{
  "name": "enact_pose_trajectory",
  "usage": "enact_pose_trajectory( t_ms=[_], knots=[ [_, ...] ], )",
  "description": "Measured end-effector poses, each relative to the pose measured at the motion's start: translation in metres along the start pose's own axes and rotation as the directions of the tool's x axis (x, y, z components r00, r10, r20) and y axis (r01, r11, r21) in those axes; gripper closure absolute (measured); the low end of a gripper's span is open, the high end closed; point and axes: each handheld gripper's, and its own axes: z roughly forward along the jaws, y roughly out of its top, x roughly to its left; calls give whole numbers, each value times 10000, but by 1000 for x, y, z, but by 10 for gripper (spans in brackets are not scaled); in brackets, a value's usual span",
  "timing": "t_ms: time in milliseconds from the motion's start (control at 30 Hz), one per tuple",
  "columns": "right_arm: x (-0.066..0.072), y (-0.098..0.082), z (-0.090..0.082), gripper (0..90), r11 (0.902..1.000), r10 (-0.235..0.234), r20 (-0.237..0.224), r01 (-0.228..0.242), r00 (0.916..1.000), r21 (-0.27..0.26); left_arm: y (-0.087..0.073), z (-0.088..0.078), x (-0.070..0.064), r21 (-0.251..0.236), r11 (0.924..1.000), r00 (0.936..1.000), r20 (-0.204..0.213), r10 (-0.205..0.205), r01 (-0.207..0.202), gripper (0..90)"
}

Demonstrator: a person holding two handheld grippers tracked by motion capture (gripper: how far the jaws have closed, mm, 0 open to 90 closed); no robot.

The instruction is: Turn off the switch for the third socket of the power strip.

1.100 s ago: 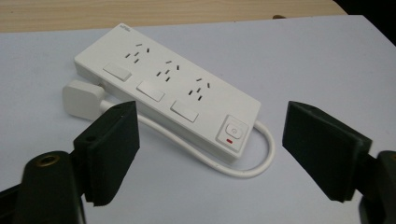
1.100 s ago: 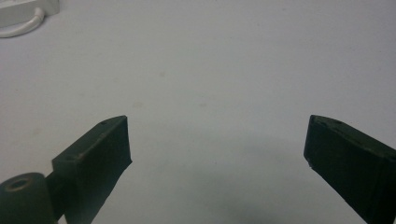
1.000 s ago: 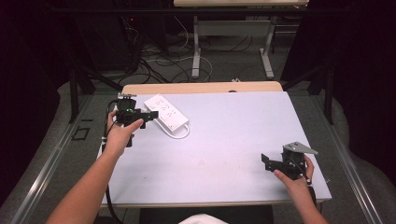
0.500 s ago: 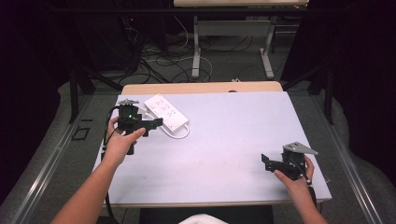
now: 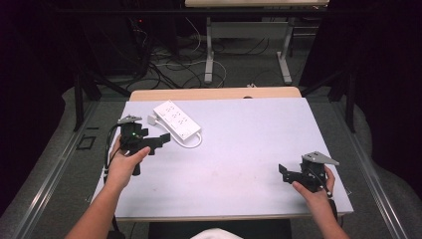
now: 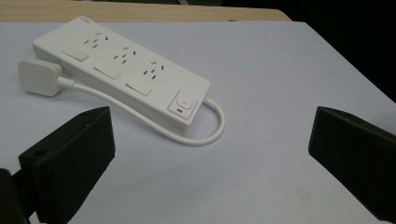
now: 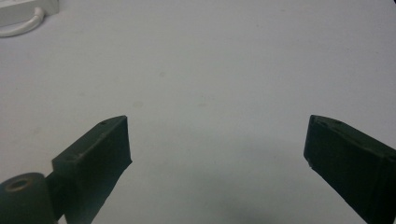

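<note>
Nearest me, the right gripper (image 5: 291, 174) rested low at the near right of the pale tabletop (image 5: 249, 149), its fingers (image 7: 93, 154) spread wide over bare surface with nothing between them. I judged that hand to be waiting, well apart from the work.

Further in, at the left, the left gripper (image 5: 158, 141) pointed toward the white power strip (image 5: 176, 119). Its jaws had just been opening and stood as wide as they go; in the left gripper view the fingers (image 6: 74, 154) framed empty tabletop, with the strip lying just beyond them and untouched.

The strip lay flat near the far left of the tabletop, angled across it, sockets up. Its short white cord (image 6: 196, 135) looped out from the switch (image 6: 183, 103) end and ran back along the near side to the plug (image 6: 38, 77), which lay on the surface beside the strip's other end.

I read this as the approach step: the grip not yet made, the left hand lined up to take either the strip or its cord. The next move, by my judgement, called for easing the left gripper forward until the fingers straddled the near end of the strip, then closing squarely so the smooth casing would not slip or pivot.

Beyond the tabletop's far wooden edge (image 5: 214, 93), cables (image 5: 169, 64) lay on the dark floor.
</note>
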Motion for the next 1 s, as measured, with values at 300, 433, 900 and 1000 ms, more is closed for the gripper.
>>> enact_pose_trajectory(
  t_ms=[300, 433, 900, 1000],
  knots=[
    [1, 0, 0, 66, 10000, 11, 52, -10, 10000, -53, -16, -10, -5, -212, 9997, 9997, -214, 113, -117, 21],
    [1, 0, 0, 67, 10000, 7, 5, -7, 10000, -4, -25, -10, -8, -215, 9989, 9979, -506, 408, -419, 21],
    [0, 0, -1, 66, 10000, -50, 21, 50, 10000, -35, -52, 0, -15, 343, 9938, 9918, -687, 1081, -1059, 36],
    [1, 0, -1, 66, 10000, 13, 9, -13, 10000, -21, -57, 2, -16, 379, 9935, 9920, -622, 1100, -1078, 36]
  ],
)
